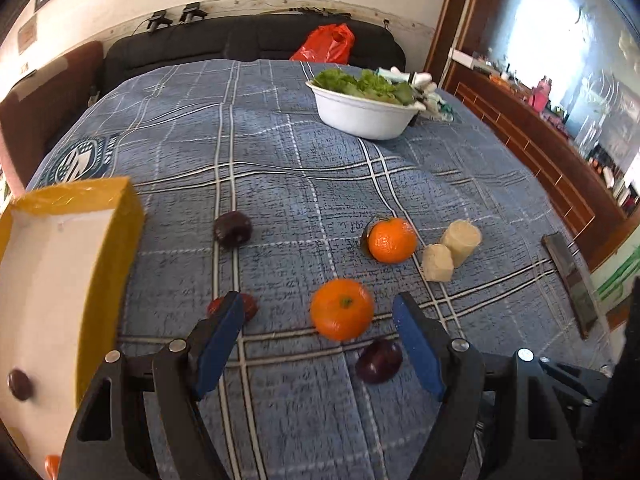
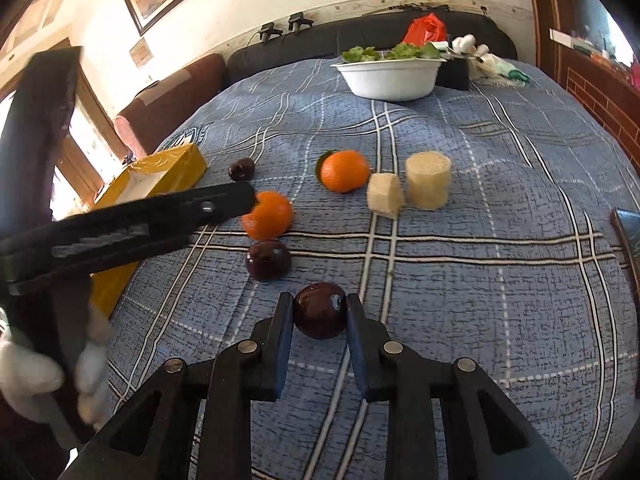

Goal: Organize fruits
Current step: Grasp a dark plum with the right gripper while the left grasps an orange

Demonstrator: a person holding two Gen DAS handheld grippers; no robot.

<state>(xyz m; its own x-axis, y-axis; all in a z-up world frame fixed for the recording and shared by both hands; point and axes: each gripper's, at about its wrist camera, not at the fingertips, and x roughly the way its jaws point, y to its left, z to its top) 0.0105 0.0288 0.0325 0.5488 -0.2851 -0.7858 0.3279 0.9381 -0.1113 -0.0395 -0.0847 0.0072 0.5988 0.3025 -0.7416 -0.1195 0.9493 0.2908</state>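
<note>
Fruits are mostly still loose on the blue checked bed cover [image 2: 500, 280], so I judge the sorting barely begun. Nearest me, my right claw [image 2: 319, 312] is clamped on a dark plum [image 2: 320, 310] that seems to rest on the cover. My left claw [image 1: 318, 320] stands apart and holds nothing, hovering over the near orange [image 1: 342, 309], with a second plum [image 1: 379, 361] just beside it and a reddish fruit [image 1: 252, 306] half hidden behind one finger. Left of that, the yellow box [image 1: 116, 216] holds one dark fruit [image 1: 20, 384] and perhaps an orange one at the frame's edge; I can't be sure. Farther out lie another plum [image 1: 233, 229], a second orange [image 1: 392, 239] and two pale cut chunks [image 1: 452, 250], all yet to be gathered. Beyond them stands a white bowl [image 1: 360, 114] of greens.
</note>
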